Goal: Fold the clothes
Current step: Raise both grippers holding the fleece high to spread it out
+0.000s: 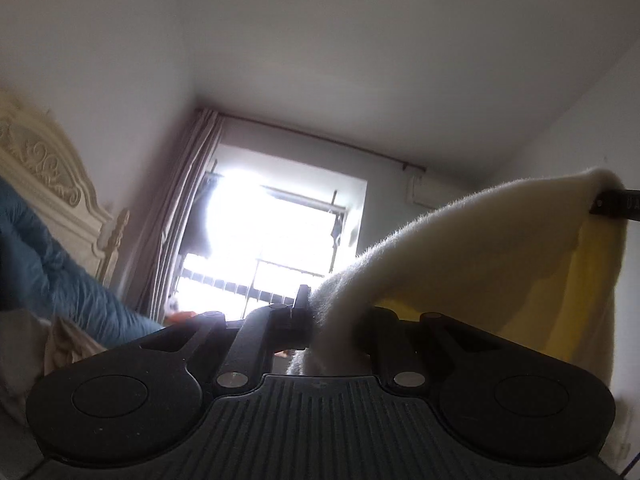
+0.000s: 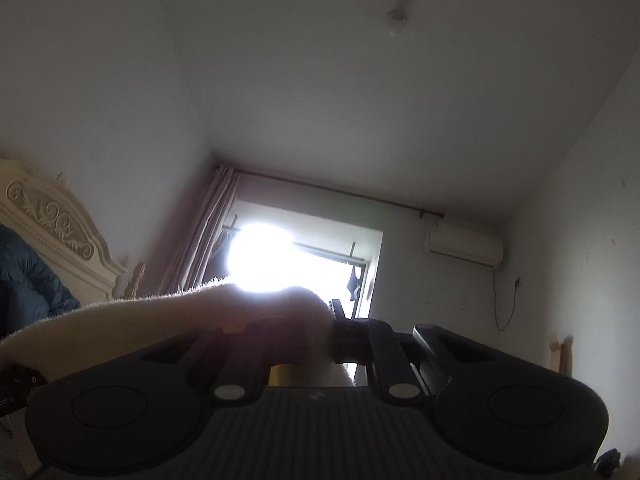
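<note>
Left gripper (image 1: pixel 316 320) up close, clamped on the fuzzy cream garment (image 1: pixel 460 256); the right gripper (image 2: pixel 326 334) pinches the same cloth's other end. We hold it lifted and stretched between both, yellow side hanging below, facing the window (image 1: pixel 280 240). Step looks like lift-and-spread; next we likely lower it flat and fold it over evenly.
</note>
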`<state>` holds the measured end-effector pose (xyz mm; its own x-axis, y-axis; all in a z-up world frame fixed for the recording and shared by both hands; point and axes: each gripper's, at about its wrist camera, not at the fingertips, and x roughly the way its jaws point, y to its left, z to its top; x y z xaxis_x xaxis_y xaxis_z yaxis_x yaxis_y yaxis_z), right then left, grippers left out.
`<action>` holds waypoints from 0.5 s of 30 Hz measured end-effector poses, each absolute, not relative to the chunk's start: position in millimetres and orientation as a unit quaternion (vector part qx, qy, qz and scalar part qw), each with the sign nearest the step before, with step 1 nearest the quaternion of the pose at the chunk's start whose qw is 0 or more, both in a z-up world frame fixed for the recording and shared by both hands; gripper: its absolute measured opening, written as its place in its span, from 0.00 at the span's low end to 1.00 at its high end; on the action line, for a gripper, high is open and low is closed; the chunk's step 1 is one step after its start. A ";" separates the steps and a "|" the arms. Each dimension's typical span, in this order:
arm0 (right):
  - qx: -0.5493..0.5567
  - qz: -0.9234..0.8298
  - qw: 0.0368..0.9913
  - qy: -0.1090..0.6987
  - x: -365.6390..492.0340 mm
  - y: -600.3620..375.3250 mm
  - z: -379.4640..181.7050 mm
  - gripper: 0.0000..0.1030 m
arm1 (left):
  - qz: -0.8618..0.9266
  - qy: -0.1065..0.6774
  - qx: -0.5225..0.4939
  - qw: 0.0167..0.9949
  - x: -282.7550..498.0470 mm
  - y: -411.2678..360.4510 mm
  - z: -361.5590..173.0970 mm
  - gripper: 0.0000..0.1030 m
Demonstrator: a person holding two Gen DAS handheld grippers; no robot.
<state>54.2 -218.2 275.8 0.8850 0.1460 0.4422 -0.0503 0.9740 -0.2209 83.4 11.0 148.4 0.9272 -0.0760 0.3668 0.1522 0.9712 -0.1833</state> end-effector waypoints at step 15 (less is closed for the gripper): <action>-0.080 0.058 0.935 -0.339 -6.7 -239.9 363.8 0.11 | -0.076 -0.271 -0.042 0.959 20.0 8.4 246.0 0.10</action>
<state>-6.7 -239.9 363.8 0.7629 0.1629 0.6256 -0.0539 0.9804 -0.1896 20.0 8.4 246.0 0.8413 -0.1229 0.5265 0.1681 0.9850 -0.0386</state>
